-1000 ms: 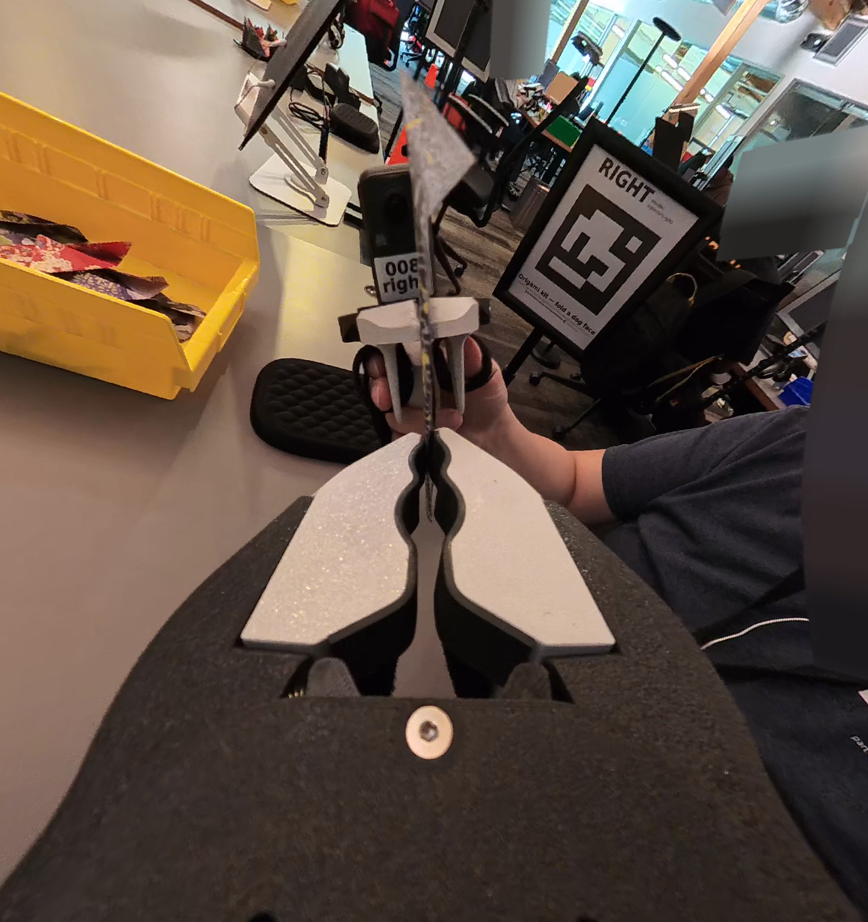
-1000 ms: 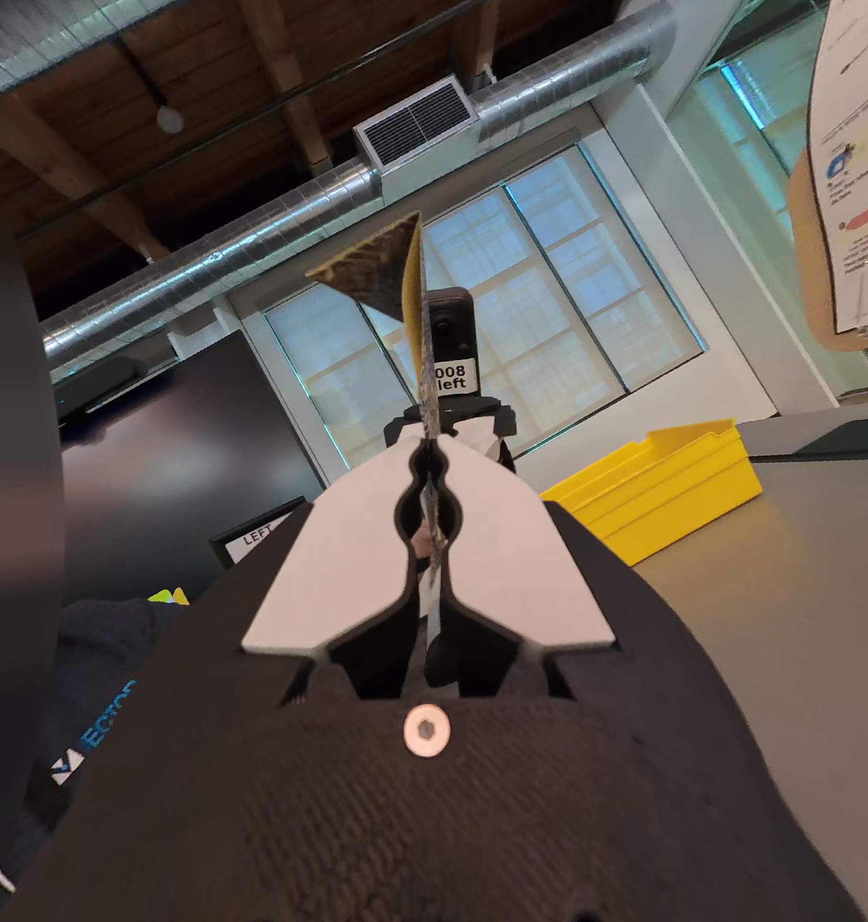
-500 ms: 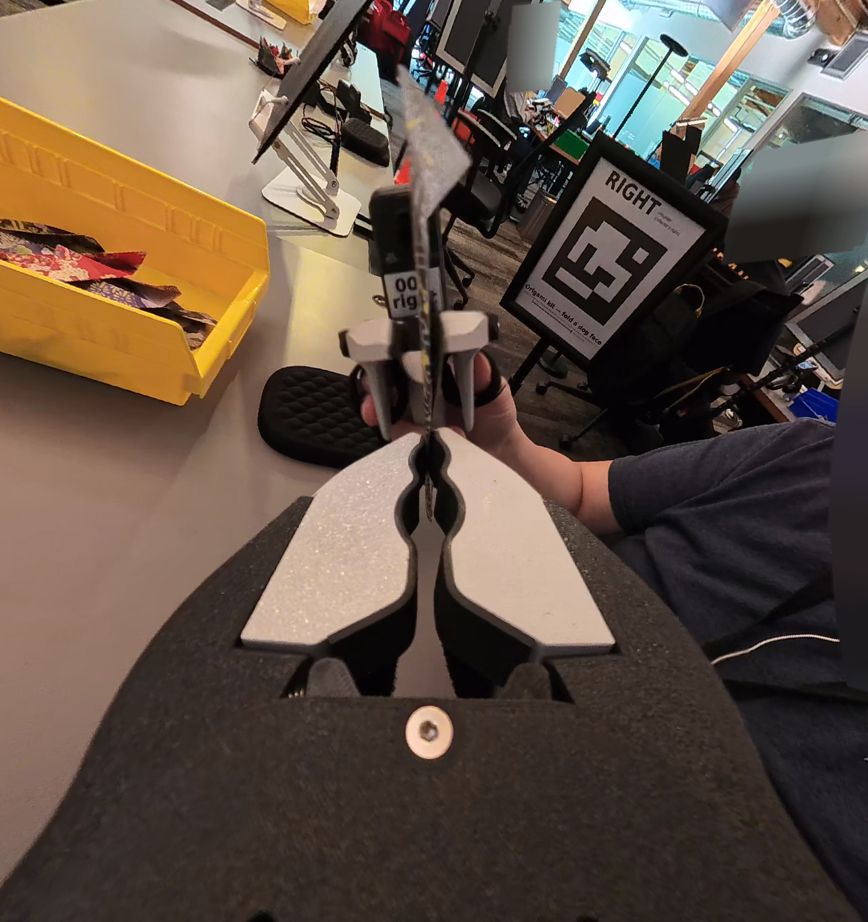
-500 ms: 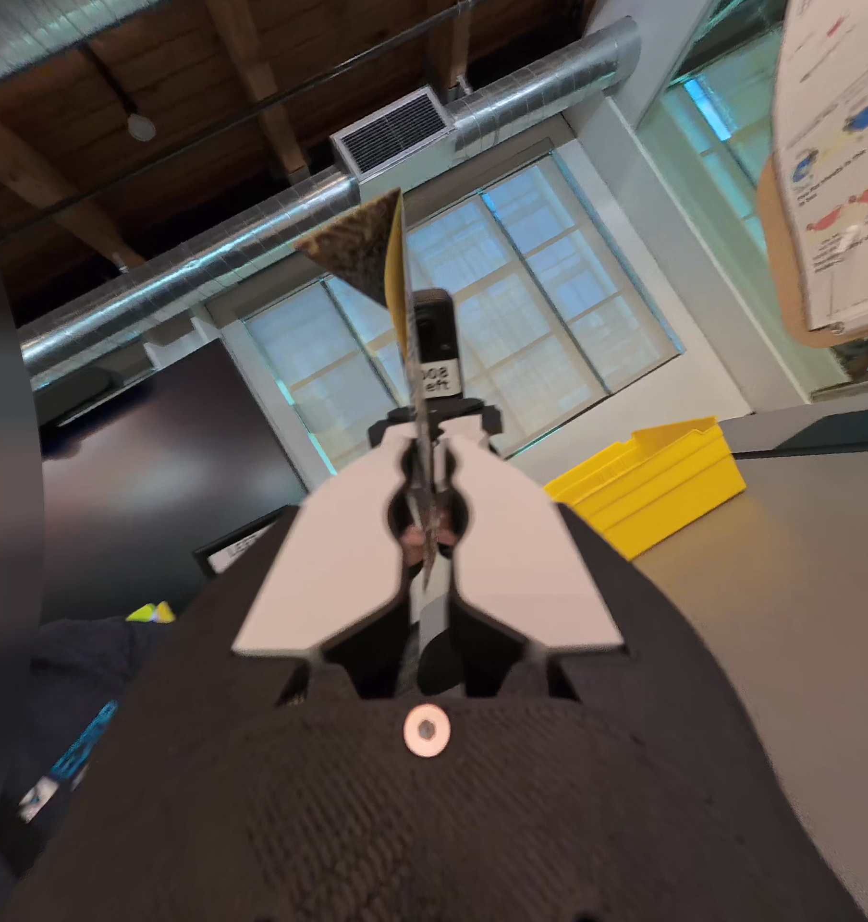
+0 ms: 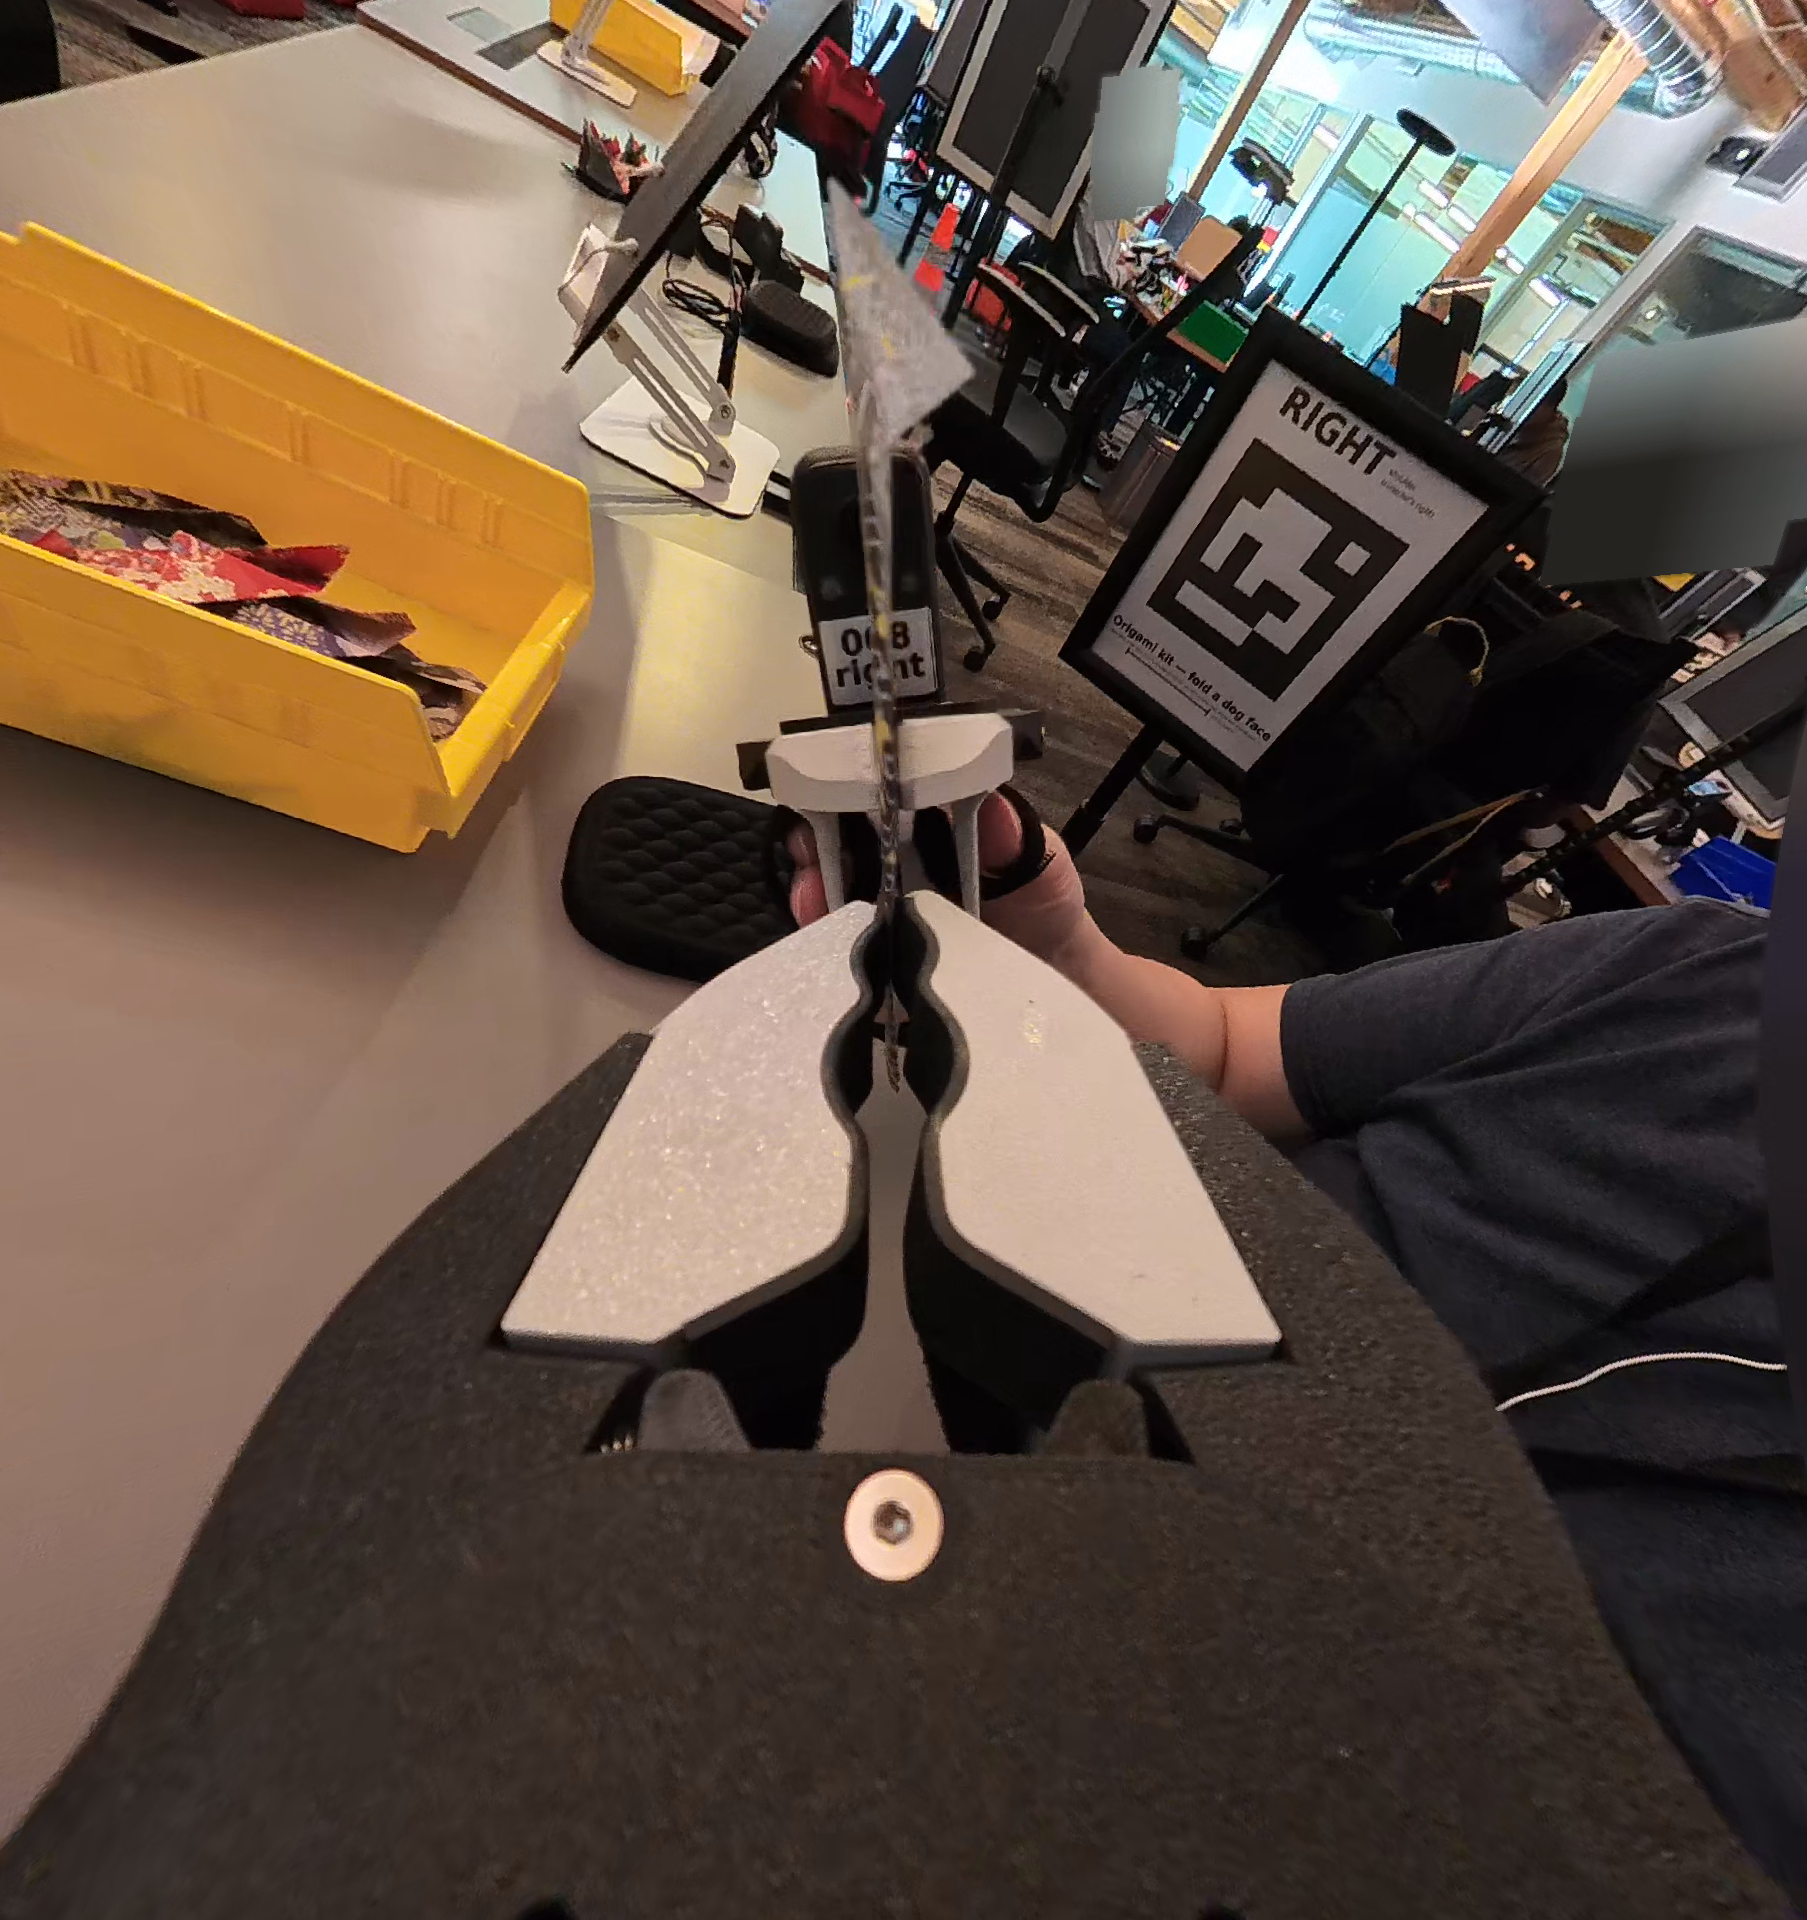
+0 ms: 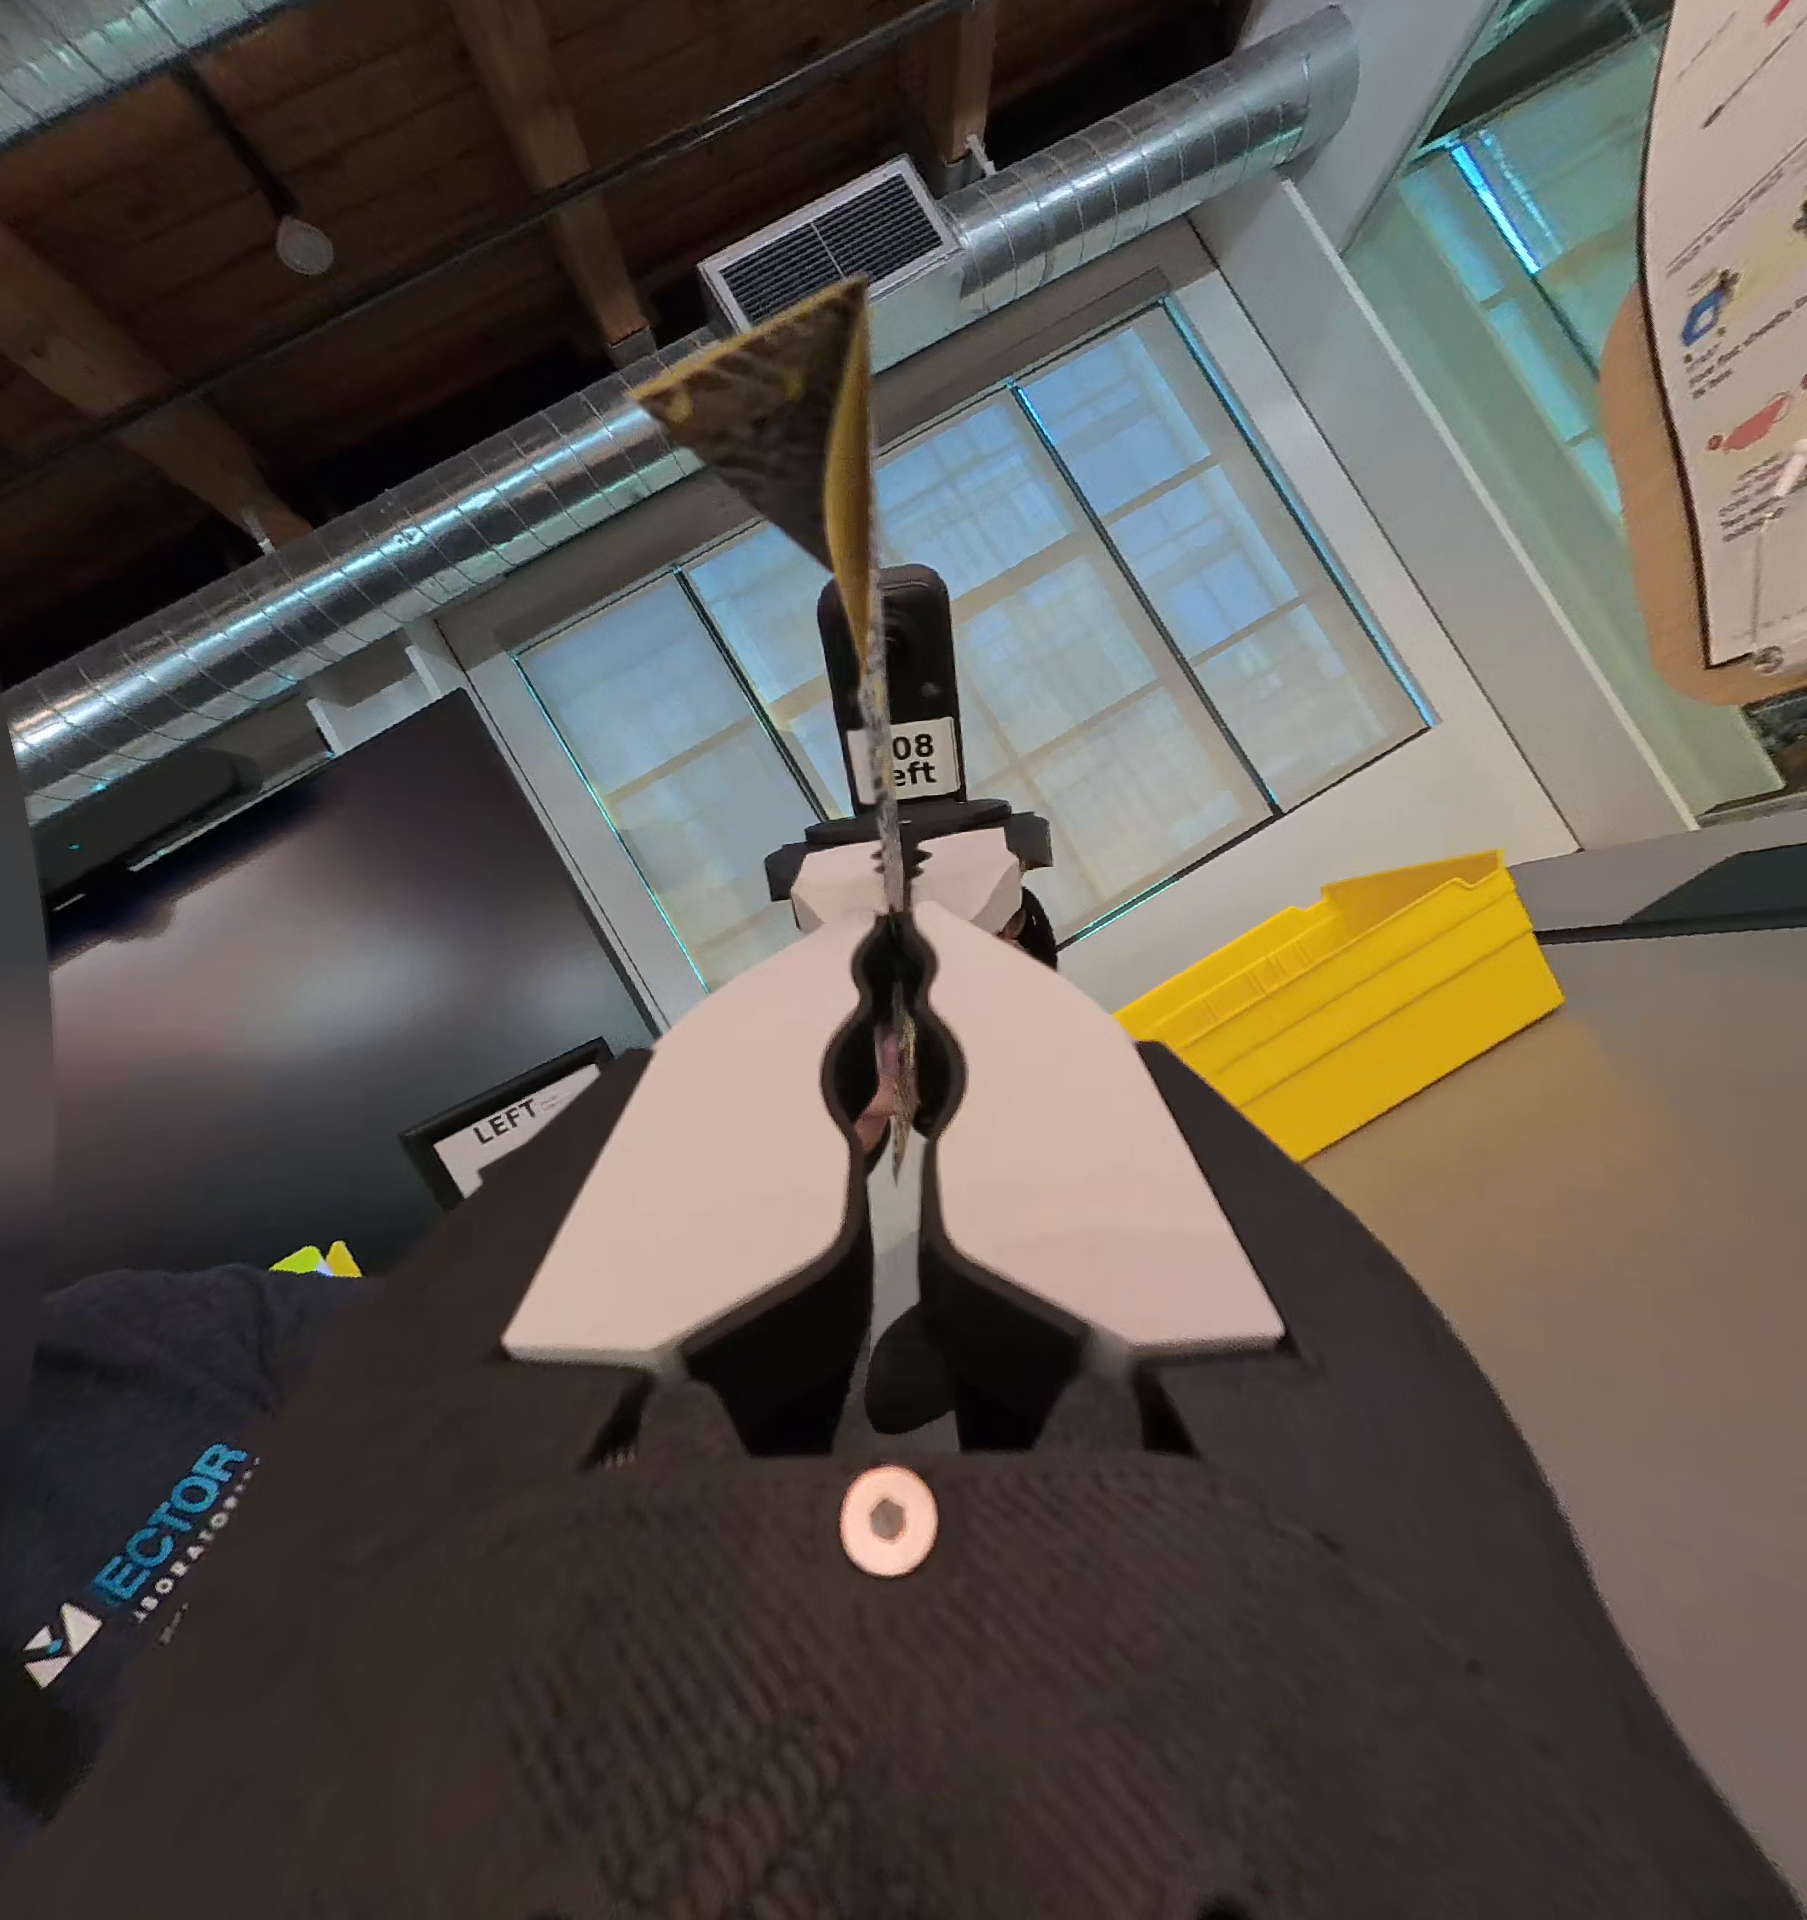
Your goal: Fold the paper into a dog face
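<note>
Two tongs, left tongs (image 5: 891, 925) and right tongs (image 6: 894, 920), were pinched shut on one thin, light, bendy paper (image 5: 883, 312), held above the worktop (image 5: 203, 1039); it looked easy to tear, best held near its folds.

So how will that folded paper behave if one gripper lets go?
Probably floppy: the paper is thin, seen edge-on between both closed hand-held grippers, left and right. Likely very light, as its free tip stands up unsupported. It may swing or sag.

Open-plan office lab: long grey table (image 5: 255, 1091), yellow parts bin (image 5: 286, 665) of paper scraps, rolling office chairs (image 5: 1024, 436), framed marker sign (image 5: 1283, 582) on a stand, glass partitions, exposed ceiling ducts (image 6: 379, 561), wood beams.
</note>
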